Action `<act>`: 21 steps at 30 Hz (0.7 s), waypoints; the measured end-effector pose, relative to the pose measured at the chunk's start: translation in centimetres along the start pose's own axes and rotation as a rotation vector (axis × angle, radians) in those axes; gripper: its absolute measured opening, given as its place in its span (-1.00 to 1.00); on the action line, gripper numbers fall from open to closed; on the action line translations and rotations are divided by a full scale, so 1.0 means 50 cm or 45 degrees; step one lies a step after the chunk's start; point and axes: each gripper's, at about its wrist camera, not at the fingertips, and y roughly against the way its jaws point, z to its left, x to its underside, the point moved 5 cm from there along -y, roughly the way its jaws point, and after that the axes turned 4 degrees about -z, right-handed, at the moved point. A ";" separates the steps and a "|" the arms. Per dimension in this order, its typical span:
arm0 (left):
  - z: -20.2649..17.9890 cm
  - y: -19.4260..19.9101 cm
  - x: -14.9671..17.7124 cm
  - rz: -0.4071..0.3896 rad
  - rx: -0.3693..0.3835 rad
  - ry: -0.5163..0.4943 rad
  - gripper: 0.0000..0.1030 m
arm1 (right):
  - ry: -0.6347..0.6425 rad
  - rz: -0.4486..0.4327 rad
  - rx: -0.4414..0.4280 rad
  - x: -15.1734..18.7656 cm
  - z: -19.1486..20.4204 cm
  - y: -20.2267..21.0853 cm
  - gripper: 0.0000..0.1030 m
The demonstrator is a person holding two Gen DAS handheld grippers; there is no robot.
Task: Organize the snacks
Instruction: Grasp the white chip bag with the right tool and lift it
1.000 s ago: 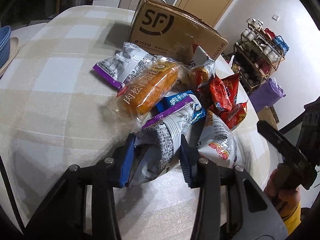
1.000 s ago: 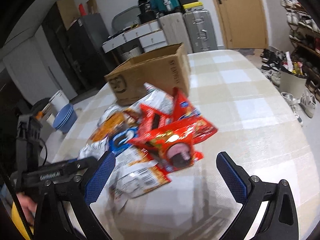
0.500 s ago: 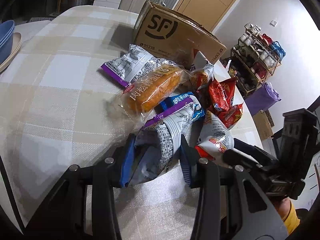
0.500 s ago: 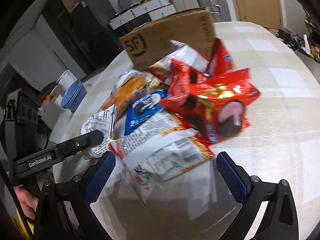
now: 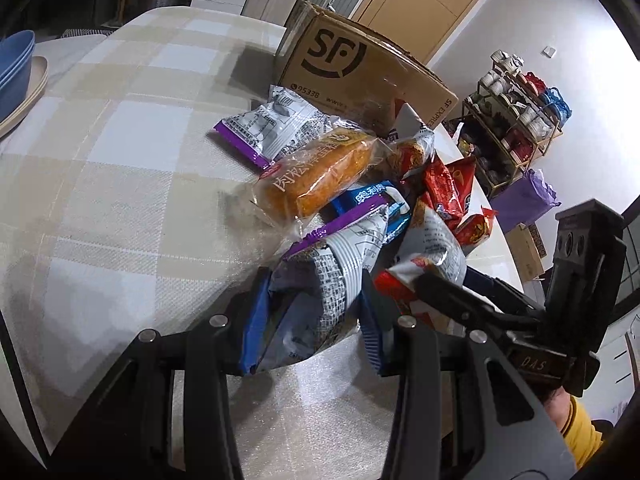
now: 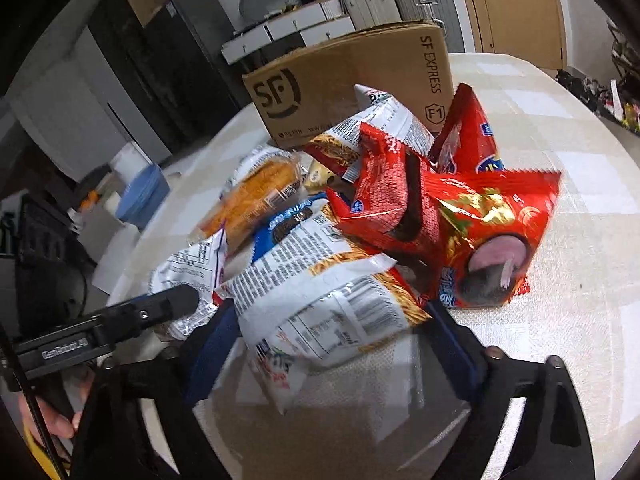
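Snack lot, checked cloth bench (image 5: 120,152). Sorting judged barely begun: every packet in view lies loose on the cloth, none seen inside the box.

- Cardboard box (image 5: 360,72): stands at 12 o'clock behind the heap, printed side toward both cameras. Its opening is not visible, so the contents cannot be told.
- Grey-and-purple packet (image 5: 332,280): at 6 o'clock in the left wrist view, on the near edge of the heap. Left gripper (image 5: 312,320) has its jaws clamped on it, both blue pads pressing the crumpled foil.
- White noodle packet (image 6: 320,300): at the near edge of the heap in the right wrist view, between the jaws of the right gripper (image 6: 336,340). These jaws have just been closing on it; the blue pads sit at the packet's two sides (whether they already press cannot be told).
- Orange bread roll in clear wrap (image 5: 320,172): centre of the heap, untouched.
- Second grey-and-purple packet (image 5: 268,124): at 11 o'clock of the heap, against the box foot.
- Blue biscuit packet (image 5: 372,200): half buried under the others.
- Red packets (image 6: 460,220): several, piled at 2 o'clock of the heap in the right wrist view, untouched.

Remaining, by estimate: the two gripped packets to be lifted and placed, then all the rest.
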 end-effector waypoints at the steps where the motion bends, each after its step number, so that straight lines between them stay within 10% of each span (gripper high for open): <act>1: 0.001 0.000 0.000 0.001 0.000 0.002 -0.26 | -0.012 -0.009 -0.018 0.002 -0.003 0.004 0.63; 21: -0.011 0.019 -0.002 -0.029 -0.064 -0.039 -0.26 | -0.027 -0.126 -0.177 0.008 0.011 0.093 0.53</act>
